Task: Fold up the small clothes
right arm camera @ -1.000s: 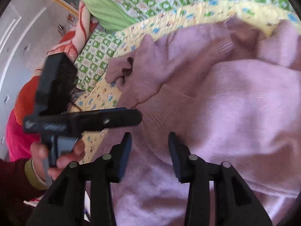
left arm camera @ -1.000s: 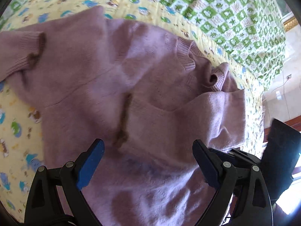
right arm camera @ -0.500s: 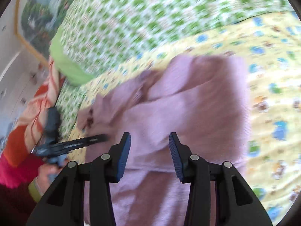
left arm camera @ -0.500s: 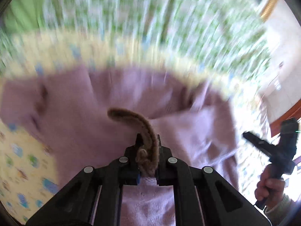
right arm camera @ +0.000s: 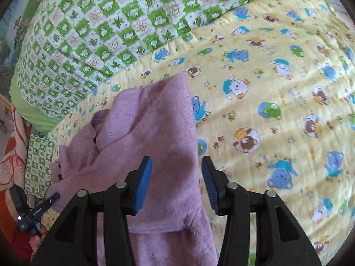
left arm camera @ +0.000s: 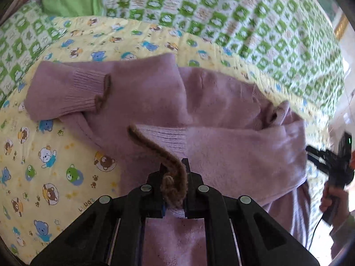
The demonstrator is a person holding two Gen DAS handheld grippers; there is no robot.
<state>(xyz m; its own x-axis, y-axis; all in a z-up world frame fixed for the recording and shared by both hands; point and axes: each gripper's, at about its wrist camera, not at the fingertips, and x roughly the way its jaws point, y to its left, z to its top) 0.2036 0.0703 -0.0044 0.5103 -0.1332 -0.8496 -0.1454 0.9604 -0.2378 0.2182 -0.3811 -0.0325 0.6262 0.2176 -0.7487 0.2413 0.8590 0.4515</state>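
The left gripper (left arm camera: 174,186) has its jaws closed on the brown-trimmed cuff (left arm camera: 170,177) of a sleeve belonging to the soft mauve knitted sweater (left arm camera: 221,119), the ribbed end bunched between them. From that pinch the sleeve runs away toward the garment's body, which lies spread across the yellow bear-print quilt (left arm camera: 55,159) on the bed, its long axis crosswise in the left wrist view, with the other sleeve (left arm camera: 73,90) folded inward at far left. The right gripper (right arm camera: 176,182) hovers above the sweater's edge, jaws opening, fabric below but not pressed by either pad. Judging by this, the left hand is the one placed to carry the sleeve across the body. A green checked blanket (right arm camera: 93,28) lies beyond.
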